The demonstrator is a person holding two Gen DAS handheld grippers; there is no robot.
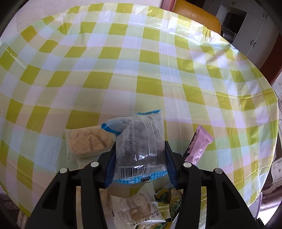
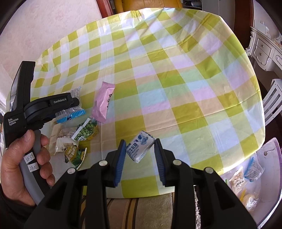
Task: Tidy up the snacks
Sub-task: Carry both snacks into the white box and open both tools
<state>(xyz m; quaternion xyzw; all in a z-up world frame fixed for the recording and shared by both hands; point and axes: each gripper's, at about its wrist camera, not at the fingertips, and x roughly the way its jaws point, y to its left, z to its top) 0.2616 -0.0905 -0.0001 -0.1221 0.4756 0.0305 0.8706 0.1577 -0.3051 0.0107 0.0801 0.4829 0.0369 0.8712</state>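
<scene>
My left gripper [image 1: 140, 147] is shut on a clear blue-edged snack packet [image 1: 141, 148] with a barcode, held just above the checked tablecloth [image 1: 141, 70]; the packet also shows in the right wrist view [image 2: 70, 114]. Below it lie a biscuit packet [image 1: 86, 142], a pink wrapper [image 1: 197, 146] and several small snack packets [image 1: 139, 207]. My right gripper [image 2: 141, 149] is open, its blue pads on either side of a small white-and-blue snack packet [image 2: 141, 148] near the table's front edge. I cannot tell whether the pads touch it.
Green pea packets [image 2: 86, 130] and the pink wrapper [image 2: 103, 104] lie at the left of the table. A clear bin [image 2: 264, 172] holding several packets sits below the table's right edge. A yellow chair [image 1: 195, 15] stands behind the table.
</scene>
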